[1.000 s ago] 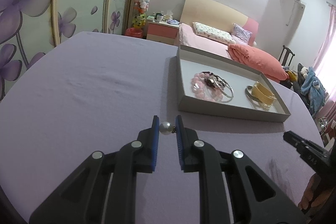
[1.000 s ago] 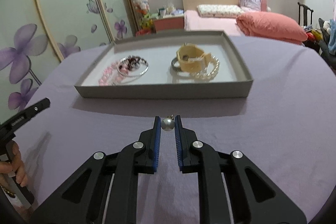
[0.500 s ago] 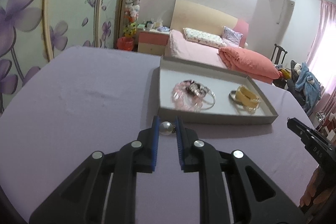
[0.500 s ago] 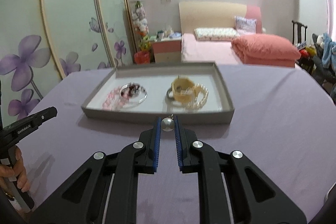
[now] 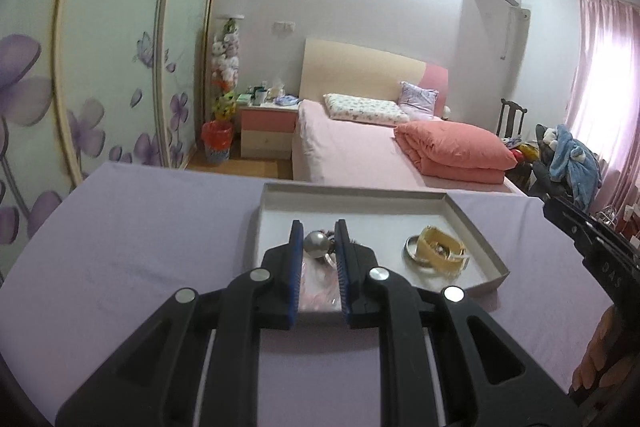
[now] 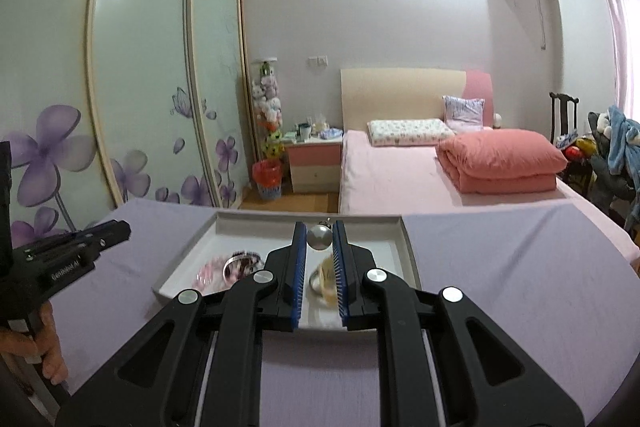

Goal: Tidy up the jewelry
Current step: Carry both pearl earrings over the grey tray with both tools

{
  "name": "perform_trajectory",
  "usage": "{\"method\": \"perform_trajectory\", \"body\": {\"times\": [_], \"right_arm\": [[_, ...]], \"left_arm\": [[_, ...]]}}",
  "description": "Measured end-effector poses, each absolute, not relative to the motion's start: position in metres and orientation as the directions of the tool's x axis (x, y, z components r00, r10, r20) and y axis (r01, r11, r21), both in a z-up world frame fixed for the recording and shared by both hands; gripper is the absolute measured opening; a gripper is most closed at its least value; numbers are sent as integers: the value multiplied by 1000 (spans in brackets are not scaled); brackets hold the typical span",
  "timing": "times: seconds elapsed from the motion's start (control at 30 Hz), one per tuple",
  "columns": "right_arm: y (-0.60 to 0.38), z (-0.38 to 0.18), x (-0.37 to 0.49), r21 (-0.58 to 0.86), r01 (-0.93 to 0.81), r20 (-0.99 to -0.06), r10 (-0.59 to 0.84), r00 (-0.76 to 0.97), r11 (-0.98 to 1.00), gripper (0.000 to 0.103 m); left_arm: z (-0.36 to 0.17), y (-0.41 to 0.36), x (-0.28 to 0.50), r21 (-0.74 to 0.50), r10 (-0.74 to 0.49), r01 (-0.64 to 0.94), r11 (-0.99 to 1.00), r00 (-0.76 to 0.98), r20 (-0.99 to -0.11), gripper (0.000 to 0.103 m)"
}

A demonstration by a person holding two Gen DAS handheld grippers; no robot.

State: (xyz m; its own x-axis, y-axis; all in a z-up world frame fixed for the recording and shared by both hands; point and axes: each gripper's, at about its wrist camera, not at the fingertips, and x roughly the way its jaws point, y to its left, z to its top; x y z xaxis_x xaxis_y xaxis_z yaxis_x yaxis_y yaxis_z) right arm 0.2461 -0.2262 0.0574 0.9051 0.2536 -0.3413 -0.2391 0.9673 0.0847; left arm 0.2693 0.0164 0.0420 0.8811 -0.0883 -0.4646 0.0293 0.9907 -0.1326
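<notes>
Aloft, a pearl (image 5: pixel 316 243) is sitting pinched in the left claw (image 5: pixel 318 247), another pearl (image 6: pixel 319 237) in the right claw (image 6: pixel 319 239), both hanging above the tray (image 5: pixel 476 227). Releasing low, clear of bracelets below, looks wise. Only the left view is showing the cuff (image 5: pixel 438 253) unobstructed.

left tongs (image 5: pixel 318 241): lifted up off the counter (image 5: pixel 140 247), now hanging over the tray (image 5: pixel 476 227) with their pearl (image 5: pixel 316 244)
right tongs (image 6: pixel 319 235): same deal, raised and moved in over the tray's back half, pearl (image 6: pixel 319 237) along for the ride
</notes>
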Motion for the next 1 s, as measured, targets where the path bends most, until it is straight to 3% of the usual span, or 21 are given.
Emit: {"method": "perform_trajectory", "body": {"times": [0.37,0.83,0.97,1.0], "right_arm": [[-230,48,323,182,-257,-348,306,886,949,14],[-223,8,360,234,-247,-440,329,836,940,16],[-227,7,357,239,-241,-432,325,841,941,37],[-228,6,357,237,-240,-429,323,844,942,37]], "left_arm": [[37,-2,343,-104,-113,73,992,885,-452,17],[6,-9,387,-123,-161,115,986,852,-498,17],[-1,-9,389,-129,-165,115,985,846,-507,17],[-3,-9,389,-130,-165,114,985,845,-508,17]]}}
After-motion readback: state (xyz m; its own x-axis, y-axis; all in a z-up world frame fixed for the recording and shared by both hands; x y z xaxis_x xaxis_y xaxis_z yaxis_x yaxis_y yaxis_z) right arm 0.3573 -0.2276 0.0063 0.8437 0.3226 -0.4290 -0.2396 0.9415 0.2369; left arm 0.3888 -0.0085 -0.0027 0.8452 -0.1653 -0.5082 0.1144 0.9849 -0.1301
